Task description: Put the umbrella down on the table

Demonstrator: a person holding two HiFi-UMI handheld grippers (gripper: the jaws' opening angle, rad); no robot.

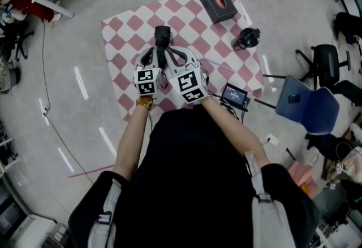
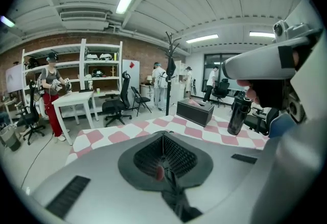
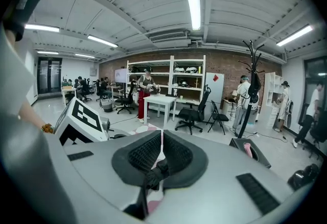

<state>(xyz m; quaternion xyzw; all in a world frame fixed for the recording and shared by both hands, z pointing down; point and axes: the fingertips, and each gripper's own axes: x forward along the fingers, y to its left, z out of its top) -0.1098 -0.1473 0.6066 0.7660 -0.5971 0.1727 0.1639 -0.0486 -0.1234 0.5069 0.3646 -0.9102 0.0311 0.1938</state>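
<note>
Umbrella (image 1: 163, 43), black and folded, is being gripped from both sides over the table (image 1: 121, 43), which is covered with a pink-and-white checked cloth. In the head view its free end is being pointed toward 12 o'clock. The left gripper (image 1: 153, 60) is being held at the umbrella's 8 o'clock side, and its own view shows the jaws pressed together on a strip of the black fabric. The right gripper (image 1: 175, 60) is being held at the 4 o'clock side, with its jaws likewise pinched tight on a bunch of the dark fabric. Whether the umbrella is touching the cloth cannot be told. A black tissue box (image 1: 217, 3) is being borne by the cloth at 2 o'clock of the umbrella. A dark bottle (image 1: 249, 37) is being borne at 3 o'clock, and a small screen (image 1: 234, 94) at 4 o'clock, by the table's edge.
</note>
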